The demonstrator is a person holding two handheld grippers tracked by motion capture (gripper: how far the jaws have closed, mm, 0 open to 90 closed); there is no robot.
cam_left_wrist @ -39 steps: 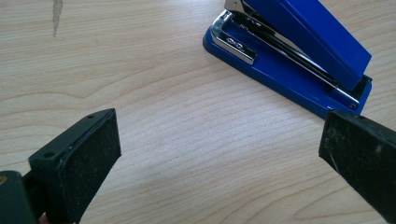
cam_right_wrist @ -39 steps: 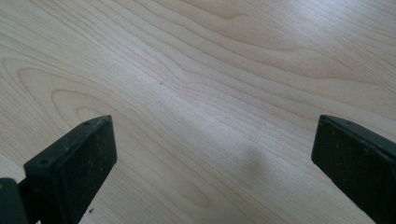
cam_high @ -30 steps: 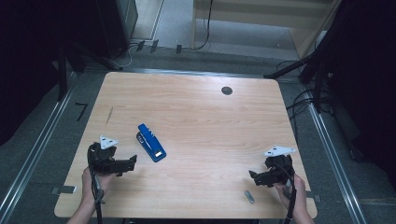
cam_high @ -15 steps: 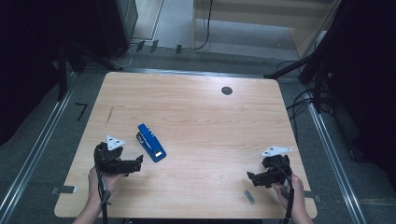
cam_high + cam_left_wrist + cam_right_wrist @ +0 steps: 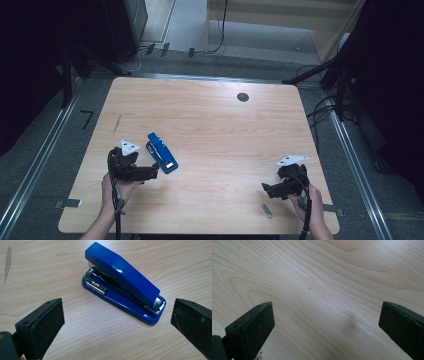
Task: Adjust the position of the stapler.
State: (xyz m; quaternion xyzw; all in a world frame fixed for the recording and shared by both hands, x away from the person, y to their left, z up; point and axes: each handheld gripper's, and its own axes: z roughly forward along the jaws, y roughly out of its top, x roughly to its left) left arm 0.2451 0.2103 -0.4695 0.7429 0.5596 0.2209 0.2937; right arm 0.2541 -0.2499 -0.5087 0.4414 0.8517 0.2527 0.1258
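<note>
While the stapler (image 5: 122, 282) is lying flat on the table (image 5: 225, 130), just ahead of the left gripper (image 5: 156, 172), its jaws are gaping wide around nothing, not touching it.

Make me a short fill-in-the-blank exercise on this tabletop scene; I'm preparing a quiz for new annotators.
1. The stapler lying ahead of the left tool is ____ in colour.
2. The jaws of the left tool stand ____, with nothing between them.
3. The right tool looks down on bare ____ tabletop.
4. In the high view, the small metal piece lies near the ____ tool.

Missing words: blue; open; wooden; right
</note>
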